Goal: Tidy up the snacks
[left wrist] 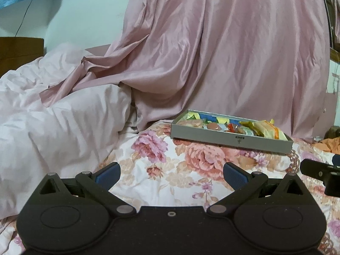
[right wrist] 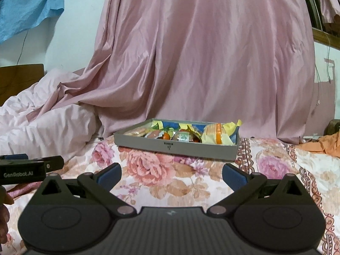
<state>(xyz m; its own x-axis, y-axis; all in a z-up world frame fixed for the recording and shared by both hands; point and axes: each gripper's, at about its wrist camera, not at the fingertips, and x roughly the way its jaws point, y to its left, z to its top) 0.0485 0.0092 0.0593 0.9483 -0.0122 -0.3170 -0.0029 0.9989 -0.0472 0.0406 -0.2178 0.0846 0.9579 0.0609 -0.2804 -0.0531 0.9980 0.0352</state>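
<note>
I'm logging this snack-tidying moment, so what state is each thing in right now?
Left gripper: open, empty, short of the box.
Right gripper: open, empty, short of the box.
Grey box: lidless, resting on the floral bedspread.
Snacks: wrapped, piled inside the box.

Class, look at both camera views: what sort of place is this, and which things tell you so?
Most likely a bedroom: the grey snack tray sits on a floral bedspread, with a rumpled pale duvet beside it and a pink curtain behind.
</note>
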